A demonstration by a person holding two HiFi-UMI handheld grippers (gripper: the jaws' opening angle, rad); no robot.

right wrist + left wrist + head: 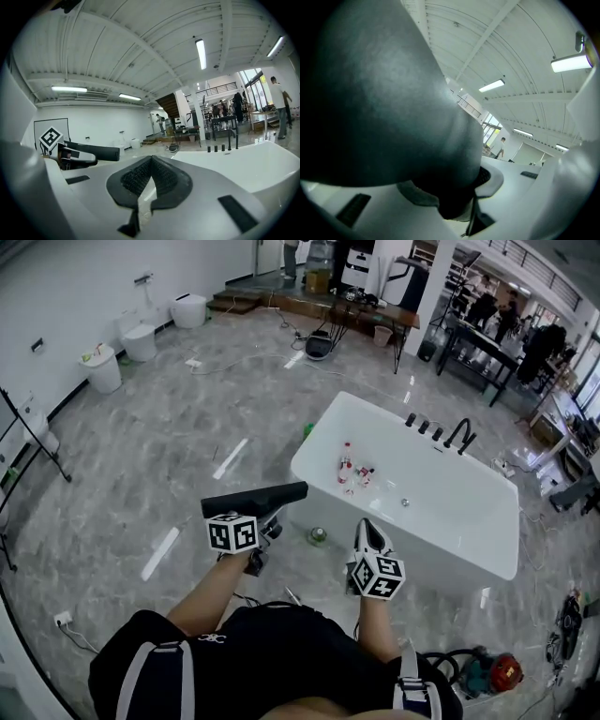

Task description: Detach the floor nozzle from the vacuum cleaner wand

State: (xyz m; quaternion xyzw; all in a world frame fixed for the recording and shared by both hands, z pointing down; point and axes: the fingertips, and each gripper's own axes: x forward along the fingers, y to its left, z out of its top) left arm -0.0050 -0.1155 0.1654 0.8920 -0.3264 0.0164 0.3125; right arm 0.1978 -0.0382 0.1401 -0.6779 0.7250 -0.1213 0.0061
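Left gripper [267, 524] clamping floor nozzle [255, 500], bottles [348, 466] in bathtub [450, 531]

No legible text, brand, number or sign is found in any view. The only printed marks are black-and-white square patterns on the marker cube [232, 532] of the left gripper [269, 521] and the marker cube [378, 576] of the right gripper [367, 525]; they carry no letters. Small bottles [347, 467] in the bathtub [441, 521] bear labels too small to read.
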